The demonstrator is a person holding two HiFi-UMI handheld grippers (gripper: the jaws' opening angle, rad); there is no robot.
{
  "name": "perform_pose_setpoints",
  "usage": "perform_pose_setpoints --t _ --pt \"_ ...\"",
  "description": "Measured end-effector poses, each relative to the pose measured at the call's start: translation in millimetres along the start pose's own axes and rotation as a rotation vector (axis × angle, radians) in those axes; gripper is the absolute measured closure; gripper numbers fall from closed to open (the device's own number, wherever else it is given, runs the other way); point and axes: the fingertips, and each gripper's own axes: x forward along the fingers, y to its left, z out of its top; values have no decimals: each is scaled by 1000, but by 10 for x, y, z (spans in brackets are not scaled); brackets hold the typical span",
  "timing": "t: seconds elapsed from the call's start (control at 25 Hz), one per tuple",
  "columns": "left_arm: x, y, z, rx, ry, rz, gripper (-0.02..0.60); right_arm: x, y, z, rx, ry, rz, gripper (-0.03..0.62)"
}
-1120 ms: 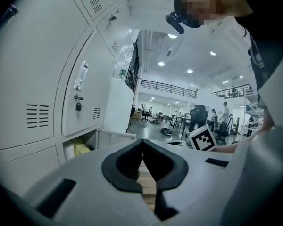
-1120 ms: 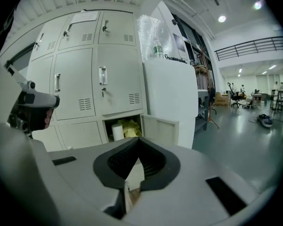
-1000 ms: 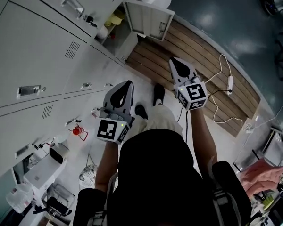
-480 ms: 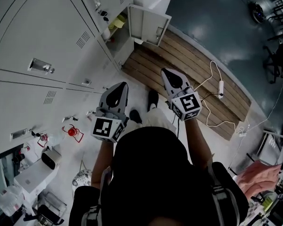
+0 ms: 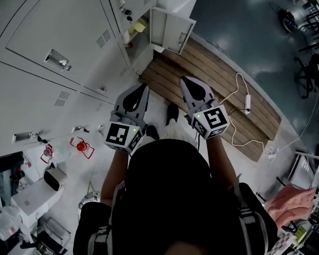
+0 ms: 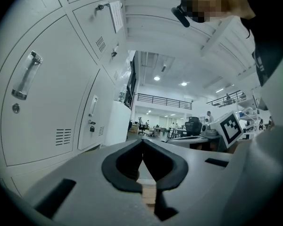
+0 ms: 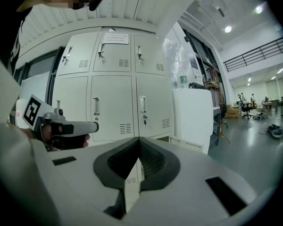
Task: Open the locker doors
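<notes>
A bank of white locker doors point(image 5: 53, 36) fills the head view's upper left, each with a metal handle point(image 5: 58, 60). One low door point(image 5: 173, 31) at the far end stands open, with something yellow point(image 5: 140, 25) inside. My left gripper point(image 5: 140, 91) and right gripper point(image 5: 193, 85) are held side by side in front of me, apart from the lockers, both shut and holding nothing. In the left gripper view the shut jaws point(image 6: 142, 142) point along the locker row point(image 6: 52, 93). The right gripper's shut jaws point(image 7: 139, 147) face closed doors point(image 7: 112, 105), and the left gripper point(image 7: 68, 126) shows at the left.
A wooden slatted platform point(image 5: 218, 84) lies beyond the grippers, with a white cable and power strip point(image 5: 247, 102) on it. By the lockers' base are a red object point(image 5: 82, 146) and a white appliance point(image 5: 37, 193). My shoes point(image 5: 171, 112) stand below the grippers.
Both grippers have risen and moved forward together, staying shut. The head view has swung, so higher locker doors now fill the upper left.
</notes>
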Motion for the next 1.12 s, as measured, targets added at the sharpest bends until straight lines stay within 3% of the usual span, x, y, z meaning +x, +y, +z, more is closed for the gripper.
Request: perform_pose_setpoints --t 1.12 --pt "79 -170 10 16 -10 -51 563 -142 74 78 5 -45 -5 589"
